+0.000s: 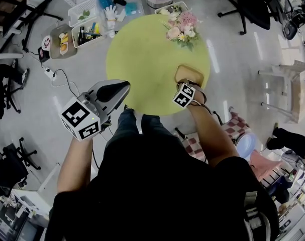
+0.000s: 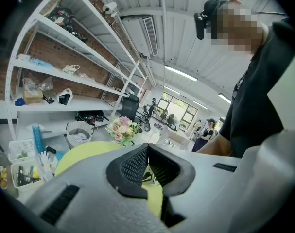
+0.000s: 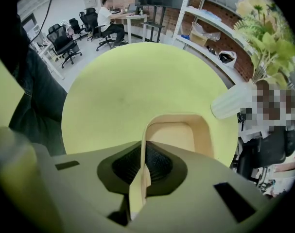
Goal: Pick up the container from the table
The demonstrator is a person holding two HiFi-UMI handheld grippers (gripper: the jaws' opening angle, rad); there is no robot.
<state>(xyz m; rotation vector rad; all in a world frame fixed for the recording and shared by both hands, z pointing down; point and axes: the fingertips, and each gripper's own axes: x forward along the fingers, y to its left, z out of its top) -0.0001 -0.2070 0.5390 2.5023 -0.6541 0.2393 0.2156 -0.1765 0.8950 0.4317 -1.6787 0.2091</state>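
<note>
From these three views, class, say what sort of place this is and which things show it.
Most likely a workshop or lab with office space: tall metal shelves loaded with gear, several office chairs standing about, and a round table holding flowers.

The round table (image 3: 118, 86) has a smooth, matt top. The beige container (image 3: 174, 132) has thin, smooth, matt walls. The right gripper (image 3: 143, 152) has black, ribbed, rubbery-looking pads (image 3: 160, 164).

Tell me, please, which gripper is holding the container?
The right gripper: its jaws clamp the wall of the container, while the left gripper is shut on nothing.
</note>
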